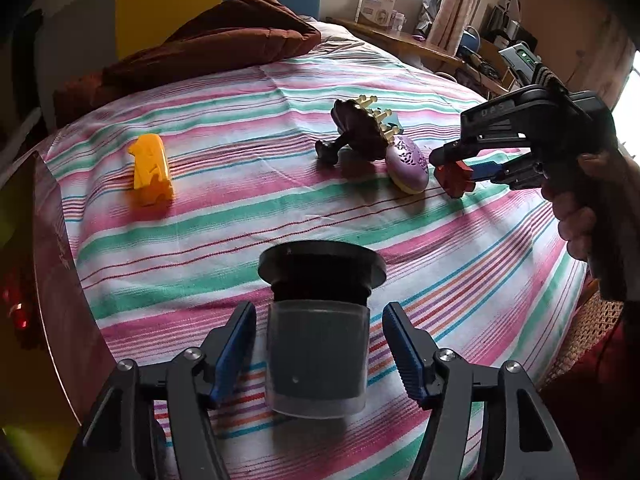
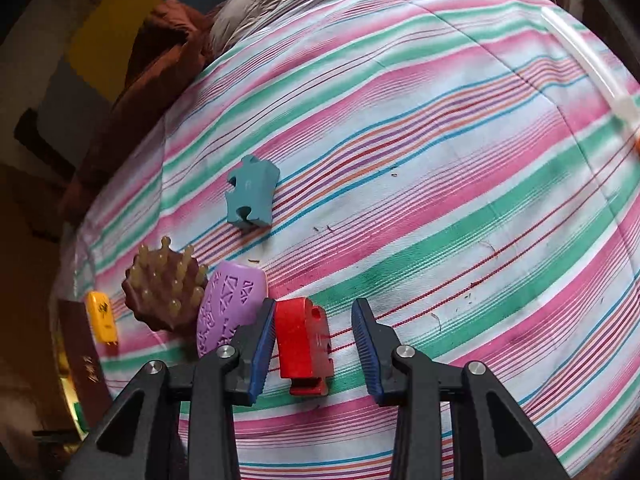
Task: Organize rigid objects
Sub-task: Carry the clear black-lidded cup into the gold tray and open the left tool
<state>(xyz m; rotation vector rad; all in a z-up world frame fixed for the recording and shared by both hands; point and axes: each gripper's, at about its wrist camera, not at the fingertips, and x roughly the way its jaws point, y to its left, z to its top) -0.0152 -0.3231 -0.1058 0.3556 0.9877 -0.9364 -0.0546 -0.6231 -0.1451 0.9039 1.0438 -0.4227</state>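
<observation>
On the striped bedsheet [image 1: 240, 224] lie a dark jar with a wide black lid [image 1: 318, 344], a yellow puzzle block [image 1: 151, 168], a brown massage brush [image 1: 360, 130], a purple oval case [image 1: 408, 166] and a red puzzle block [image 1: 454, 178]. My left gripper [image 1: 318, 354] is open with its jaws on both sides of the jar, not touching it. My right gripper [image 2: 314, 338] is open around the red block [image 2: 304, 340], with the left pad close against it. A teal puzzle block [image 2: 251, 194] lies farther off. The brush [image 2: 162, 284], purple case [image 2: 228, 308] and yellow block [image 2: 102, 316] sit to the left.
A brown blanket [image 1: 216, 44] is bunched at the head of the bed. A wooden shelf with a white box [image 1: 376, 6] and clutter stands beyond the bed. A white tube [image 2: 588, 68] lies at the sheet's far right. A dark board [image 1: 60, 280] borders the left edge.
</observation>
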